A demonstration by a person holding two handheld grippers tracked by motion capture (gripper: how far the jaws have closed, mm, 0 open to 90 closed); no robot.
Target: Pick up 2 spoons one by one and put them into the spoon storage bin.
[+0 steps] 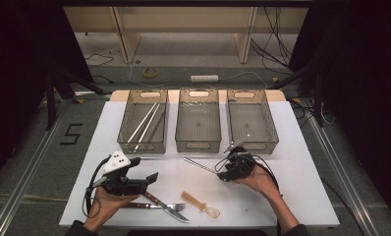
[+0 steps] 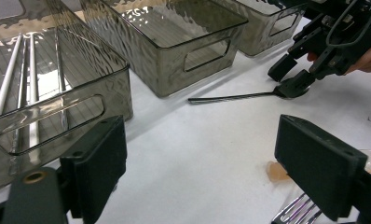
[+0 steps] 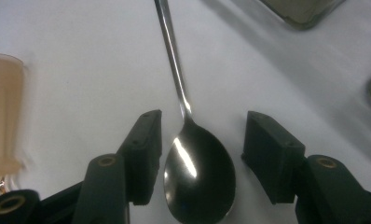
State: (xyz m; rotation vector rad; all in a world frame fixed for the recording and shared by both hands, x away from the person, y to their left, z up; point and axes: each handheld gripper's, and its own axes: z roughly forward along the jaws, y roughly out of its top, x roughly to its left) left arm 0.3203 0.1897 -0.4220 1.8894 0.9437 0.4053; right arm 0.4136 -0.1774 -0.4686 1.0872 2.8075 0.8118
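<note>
A metal spoon [image 1: 199,165] lies on the white table in front of the bins, its handle pointing left. In the right gripper view its bowl [image 3: 197,177] sits between my right gripper's [image 3: 203,119] two jaws, with a gap on the right side and the left pad almost against it. The left gripper view shows that right gripper [image 2: 290,78] low over the spoon's bowl end [image 2: 230,97]. My left gripper [image 1: 144,169] is held at the front left, jaws wide open with nothing between them [image 2: 200,126].
Three clear grey bins stand in a row at the back: the left bin [image 1: 143,146] holds long pale sticks [image 1: 144,123]; the middle bin [image 1: 197,146] and right bin [image 1: 255,145] look bare. A fork [image 1: 174,207], knife [image 1: 153,198] and amber plastic spoon [image 1: 201,204] lie near the front edge.
</note>
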